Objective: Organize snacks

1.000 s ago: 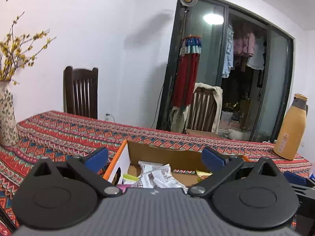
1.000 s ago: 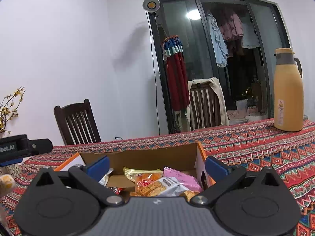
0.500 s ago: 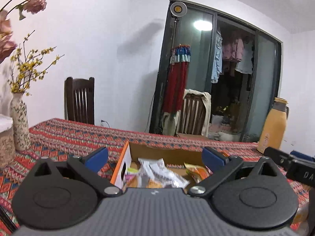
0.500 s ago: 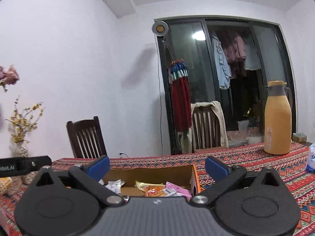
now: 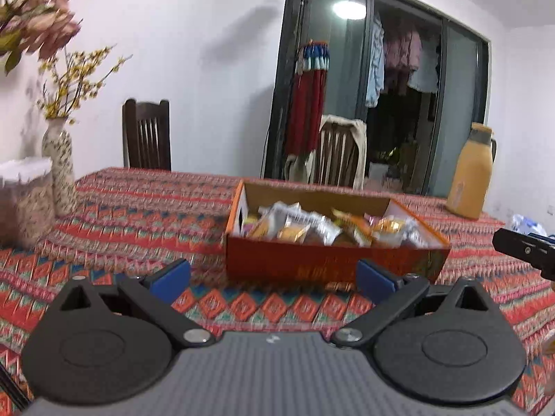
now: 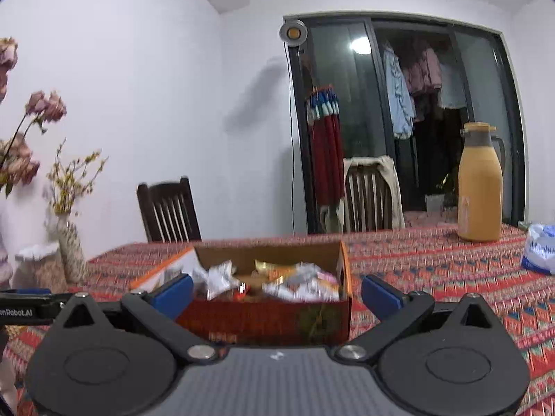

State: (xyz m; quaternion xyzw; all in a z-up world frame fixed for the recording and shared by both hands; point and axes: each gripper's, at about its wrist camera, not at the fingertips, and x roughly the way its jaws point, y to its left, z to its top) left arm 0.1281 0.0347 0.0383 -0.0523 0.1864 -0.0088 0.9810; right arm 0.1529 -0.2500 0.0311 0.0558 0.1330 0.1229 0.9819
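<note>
Left wrist view: the left gripper (image 5: 274,279) is held with jaws spread wide, nothing between them, above the patterned cloth (image 5: 138,215). The box (image 5: 333,260), filled with wrapped snacks (image 5: 305,223), is seen at frame centre, beyond the fingertips. A vase (image 5: 60,170) is noted at left, a flask (image 5: 470,182) at right.

Right wrist view: the right gripper (image 6: 275,294) is likewise held apart and empty, low centre. The box (image 6: 270,322) is framed between its fingers, snacks (image 6: 298,282) inside. A white bag (image 6: 541,249) is seen at the right edge.

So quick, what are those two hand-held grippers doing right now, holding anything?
Left hand-held gripper: open, holding nothing.
Right hand-held gripper: open, holding nothing.
</note>
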